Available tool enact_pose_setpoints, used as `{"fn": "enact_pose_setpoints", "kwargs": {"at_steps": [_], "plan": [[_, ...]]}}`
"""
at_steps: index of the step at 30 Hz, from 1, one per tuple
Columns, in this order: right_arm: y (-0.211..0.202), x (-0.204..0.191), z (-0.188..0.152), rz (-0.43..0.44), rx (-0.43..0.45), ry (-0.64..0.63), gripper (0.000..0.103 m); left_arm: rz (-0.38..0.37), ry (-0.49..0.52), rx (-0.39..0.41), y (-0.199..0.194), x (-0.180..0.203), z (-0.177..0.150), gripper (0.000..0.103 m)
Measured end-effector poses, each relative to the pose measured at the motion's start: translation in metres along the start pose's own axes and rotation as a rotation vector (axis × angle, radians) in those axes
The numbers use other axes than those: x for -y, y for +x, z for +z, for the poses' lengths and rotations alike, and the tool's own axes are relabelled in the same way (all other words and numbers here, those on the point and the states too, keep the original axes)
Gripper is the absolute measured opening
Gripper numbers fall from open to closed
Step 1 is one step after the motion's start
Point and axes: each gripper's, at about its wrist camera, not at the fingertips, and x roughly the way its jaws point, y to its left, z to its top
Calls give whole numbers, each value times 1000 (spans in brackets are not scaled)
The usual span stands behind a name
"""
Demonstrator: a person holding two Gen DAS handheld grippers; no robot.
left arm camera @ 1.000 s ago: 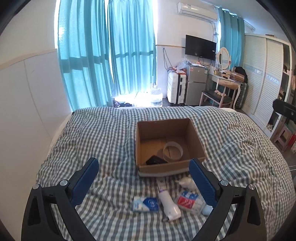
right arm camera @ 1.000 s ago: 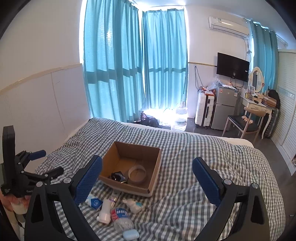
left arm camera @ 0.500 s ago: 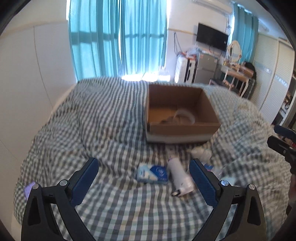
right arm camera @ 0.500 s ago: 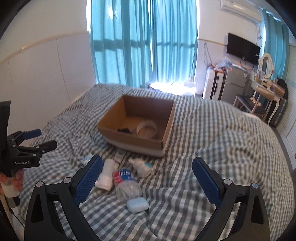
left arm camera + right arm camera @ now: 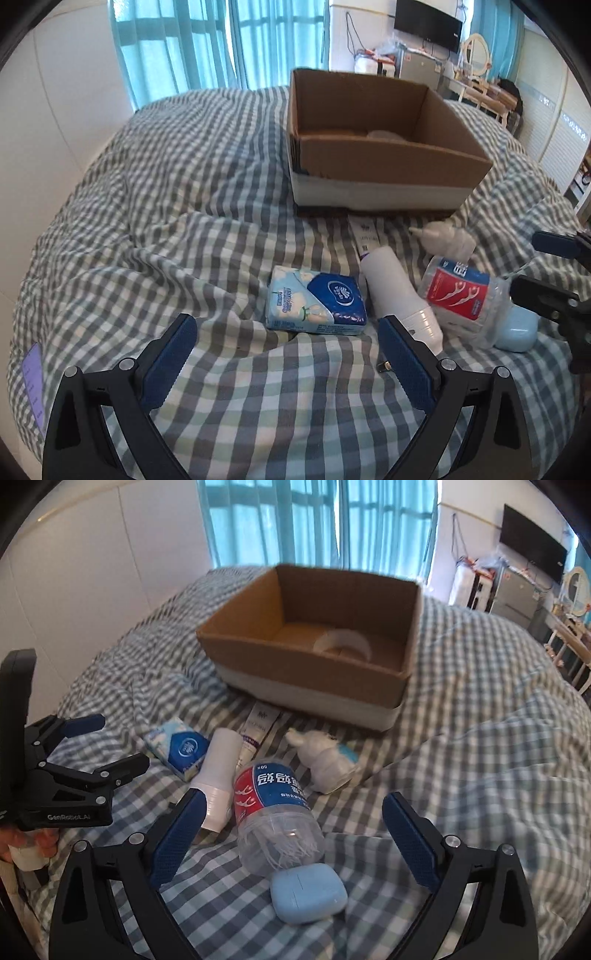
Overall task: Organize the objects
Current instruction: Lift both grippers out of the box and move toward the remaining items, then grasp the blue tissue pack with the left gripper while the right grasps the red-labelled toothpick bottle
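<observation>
Nearest your right tool (image 5: 291,843), a pale blue rounded case (image 5: 308,891) lies flat on the checked bed cover (image 5: 480,775), touching the base of a clear plastic jar (image 5: 275,808) that lies on its side, red-and-blue label up, thin white picks bunched inside. Your right tool is spread wide and empty, jaws either side of that jar, touching nothing. Beside the jar to its left lies a white cylinder (image 5: 218,775), and next to that a blue-and-white tissue pack (image 5: 179,749). Your left tool (image 5: 286,354) is also wide open and holds nothing; it hovers just short of the tissue pack (image 5: 316,301), its right finger (image 5: 404,367) crossing in front of the cylinder's (image 5: 399,295) near end. A little further on, a white squeeze tube (image 5: 258,725) lies flat and a small white bottle (image 5: 325,757) lies tipped over. Beyond them the open cardboard box (image 5: 306,657) sits on the bed, a clear tape roll (image 5: 343,644) inside. Teal curtains (image 5: 295,520) hang at the far window.
</observation>
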Motion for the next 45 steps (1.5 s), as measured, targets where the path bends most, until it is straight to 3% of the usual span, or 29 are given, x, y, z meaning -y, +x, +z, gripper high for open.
{"fn": "enact_pose_setpoints", "kwargs": {"at_steps": [14, 20, 25, 30, 33, 38, 45], "plan": [[55, -2, -5, 40, -159, 11, 82, -51, 9, -180, 53, 5, 3, 101], [60, -2, -7, 50, -170, 16, 82, -12, 54, -228, 67, 15, 8, 101], [63, -7, -9, 37, -189, -8, 71, 33, 89, -248, 79, 22, 13, 101], [62, -8, -10, 33, -188, -13, 71, 27, 80, -272, 90, 19, 15, 101], [61, -9, -10, 25, -189, -21, 71, 32, 82, -259, 88, 19, 14, 98], [56, -15, -12, 1, -182, -47, 70, 20, 109, -239, 83, 23, 12, 76], [44, -20, -15, -30, -150, -78, 68, 27, 110, -213, 68, 18, 7, 74]]}}
